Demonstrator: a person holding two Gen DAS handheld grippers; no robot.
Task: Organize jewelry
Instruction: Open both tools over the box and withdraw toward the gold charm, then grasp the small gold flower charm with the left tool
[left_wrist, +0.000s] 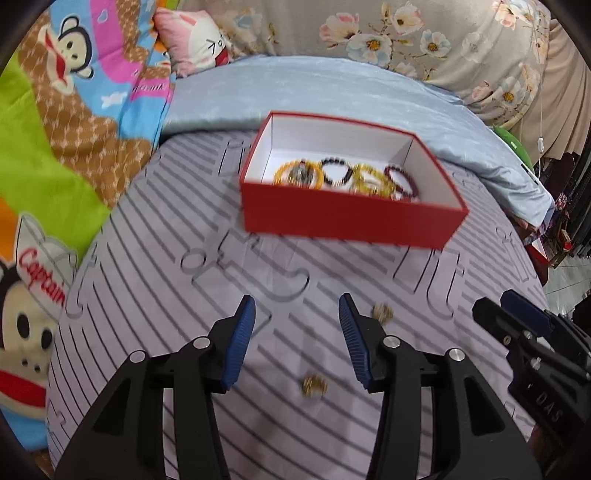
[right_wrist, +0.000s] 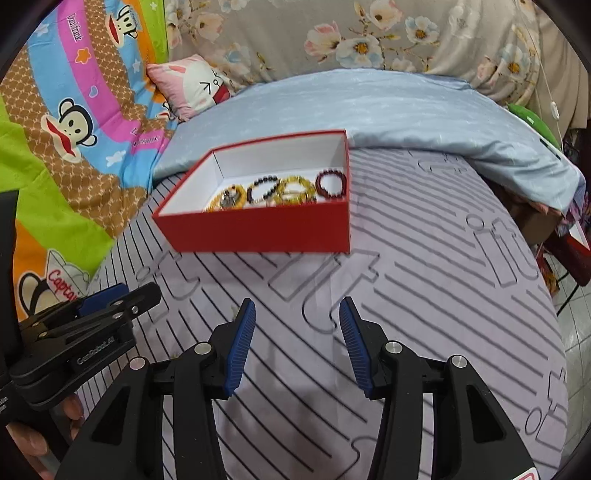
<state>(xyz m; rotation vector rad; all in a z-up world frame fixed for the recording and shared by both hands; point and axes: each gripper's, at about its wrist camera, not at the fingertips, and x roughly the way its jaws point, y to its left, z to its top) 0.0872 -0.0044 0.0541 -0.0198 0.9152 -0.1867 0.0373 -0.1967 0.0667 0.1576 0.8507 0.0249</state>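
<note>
Hand-held grippers (left_wrist: 297, 341) (right_wrist: 297, 341) open w/ nothing, over striped bedsheet (left_wrist: 147, 295).

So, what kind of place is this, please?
Most likely a bedroom: the red box sits on a bed with a striped sheet, beside a cartoon monkey quilt, a small pillow and a floral duvet.

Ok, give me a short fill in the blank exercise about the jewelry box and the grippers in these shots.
1. The box holding the bracelets is ____ on the outside.
2. The number of bracelets in the box is ____.
3. Two small gold pieces lie on the striped sheet, outside the box, close to the ____ gripper.
4. The jaws of the right gripper are ____.

Missing words: red; four; left; open
</note>
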